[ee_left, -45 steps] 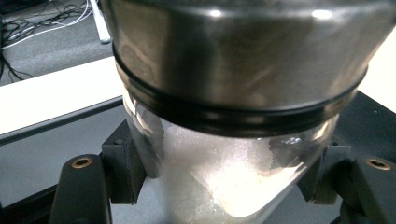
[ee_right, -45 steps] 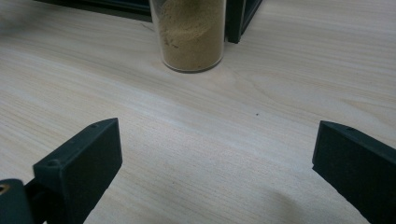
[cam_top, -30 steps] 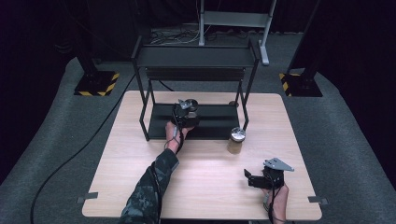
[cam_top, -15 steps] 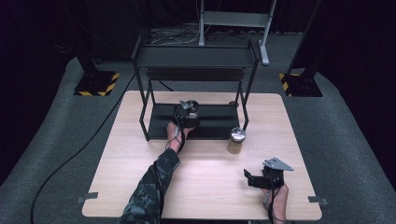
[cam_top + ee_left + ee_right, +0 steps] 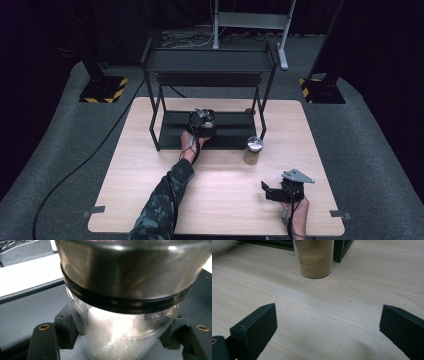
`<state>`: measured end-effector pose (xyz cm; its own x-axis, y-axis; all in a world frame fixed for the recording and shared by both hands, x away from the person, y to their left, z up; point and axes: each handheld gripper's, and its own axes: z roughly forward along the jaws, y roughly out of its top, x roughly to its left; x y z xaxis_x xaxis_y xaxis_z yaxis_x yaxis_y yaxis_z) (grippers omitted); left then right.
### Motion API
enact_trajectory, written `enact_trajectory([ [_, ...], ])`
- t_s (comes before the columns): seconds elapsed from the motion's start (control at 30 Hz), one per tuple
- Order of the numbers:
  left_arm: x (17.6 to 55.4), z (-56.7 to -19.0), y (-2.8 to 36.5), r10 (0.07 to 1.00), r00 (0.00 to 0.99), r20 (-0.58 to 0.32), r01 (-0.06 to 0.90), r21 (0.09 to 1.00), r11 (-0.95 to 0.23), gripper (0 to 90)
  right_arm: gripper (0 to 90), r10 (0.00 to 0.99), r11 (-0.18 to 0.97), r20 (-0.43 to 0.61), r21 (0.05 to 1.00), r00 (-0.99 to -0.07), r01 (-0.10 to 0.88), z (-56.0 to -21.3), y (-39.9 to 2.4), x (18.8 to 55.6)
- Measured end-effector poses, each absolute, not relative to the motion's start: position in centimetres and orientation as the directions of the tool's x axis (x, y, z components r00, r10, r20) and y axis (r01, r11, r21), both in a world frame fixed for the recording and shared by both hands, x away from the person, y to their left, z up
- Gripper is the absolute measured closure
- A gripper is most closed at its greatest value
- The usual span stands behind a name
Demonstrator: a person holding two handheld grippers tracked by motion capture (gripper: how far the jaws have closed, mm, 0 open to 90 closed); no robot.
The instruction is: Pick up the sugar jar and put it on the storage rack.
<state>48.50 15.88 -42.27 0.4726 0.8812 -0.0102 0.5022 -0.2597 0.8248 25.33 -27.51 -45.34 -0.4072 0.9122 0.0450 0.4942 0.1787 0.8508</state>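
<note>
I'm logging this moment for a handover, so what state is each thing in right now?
Left gripper: shut on the jar of white powder, over the rack's bottom shelf.
Jar of white powder: lidded, clamped between the jaws.
Right gripper: open, holding nothing, above the table.
Jar of brown powder: upright on the table, lidded, beside the rack's leg.
Black rack: standing on the table; top shelf bare.
</note>
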Motion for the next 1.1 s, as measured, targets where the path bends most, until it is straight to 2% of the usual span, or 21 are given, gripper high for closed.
enact_trajectory([
  [0.53, 48.35, -43.15, 16.07, 0.879, 0.476, -0.018, 0.485, 0.839, -0.246, 29.9, 0.5, 0.912, 0.176, 0.048, 0.852, -0.407, 0.494, -45.36, -27.57, 25.31],
  [1.1, 48.63, -42.35, 15.67, 0.884, 0.467, -0.016, 0.516, 0.817, -0.257, 29.2, 0.5, 0.912, 0.173, 0.05, 0.853, -0.407, 0.492, -45.4, -27.62, 25.28],
])
